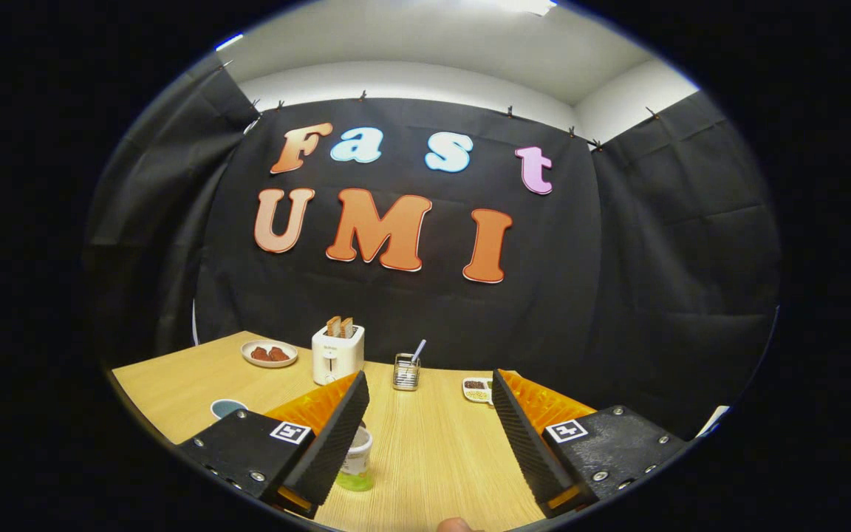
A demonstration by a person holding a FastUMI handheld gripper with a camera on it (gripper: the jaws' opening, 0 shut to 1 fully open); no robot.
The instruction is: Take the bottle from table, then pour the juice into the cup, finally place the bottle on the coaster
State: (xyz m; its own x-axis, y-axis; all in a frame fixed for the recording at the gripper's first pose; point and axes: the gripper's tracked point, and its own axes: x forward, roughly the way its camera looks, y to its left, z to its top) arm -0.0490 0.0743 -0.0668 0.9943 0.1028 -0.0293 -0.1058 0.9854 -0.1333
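Wood-grain table (425, 443) carries everything; gripper (433, 414) hangs above it with fingers spread wide, nothing between them. Bottle (355, 462) stands upright just inside the left finger, partly hidden behind it: white cap and label, green juice low in the body. It is off the centreline, so the grasp step isn't lined up yet. I'd shift left until the bottle sits midway between the fingers, drop so the pads meet the body below the cap, then close square on it. Closing from here would likely knock it with the left finger and tip it. Dark round item (227, 407) beyond the left finger may be the cup or the coaster; can't tell which, and I can't make out the other one. Clutter further back: toaster (337, 353) with bread, plate (269, 353), wire holder (405, 372), small tray (476, 390). All well apart from the bottle, no obstruction for the approach. Small rounded thing at the near table edge, too little visible to call.
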